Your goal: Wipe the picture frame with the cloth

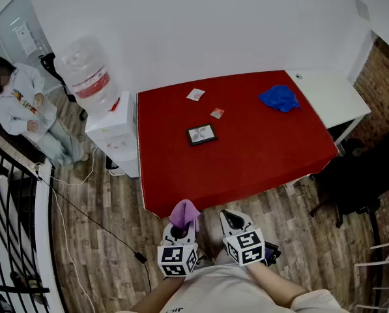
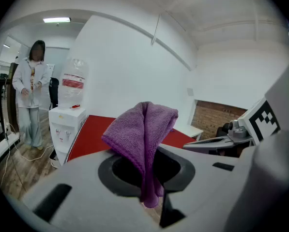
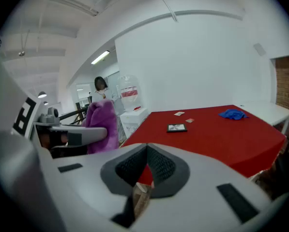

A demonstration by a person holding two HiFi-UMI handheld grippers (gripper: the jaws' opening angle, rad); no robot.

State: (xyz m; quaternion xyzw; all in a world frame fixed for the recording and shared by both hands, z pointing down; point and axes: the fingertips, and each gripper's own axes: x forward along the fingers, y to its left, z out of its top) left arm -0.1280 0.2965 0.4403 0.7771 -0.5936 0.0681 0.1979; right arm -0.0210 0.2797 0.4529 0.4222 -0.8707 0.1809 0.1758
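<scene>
A small black picture frame (image 1: 201, 134) lies flat near the middle of the red table (image 1: 259, 155); the right gripper view shows the picture frame (image 3: 176, 127) far ahead. My left gripper (image 1: 182, 225) is off the table's near edge, shut on a purple cloth (image 1: 184, 210). The purple cloth (image 2: 144, 129) stands up folded between its jaws. Beside it, my right gripper (image 1: 228, 215) is shut with nothing in it, its pads (image 3: 159, 166) pressed together. A blue cloth (image 1: 279, 98) sits bunched at the table's far right.
Two small cards (image 1: 195, 94) (image 1: 217, 113) lie beyond the frame. A water dispenser (image 1: 106, 113) stands at the table's left end, a person (image 1: 21, 106) further left. A white desk (image 1: 331, 93) adjoins on the right, with a dark office chair (image 1: 357, 181) near it.
</scene>
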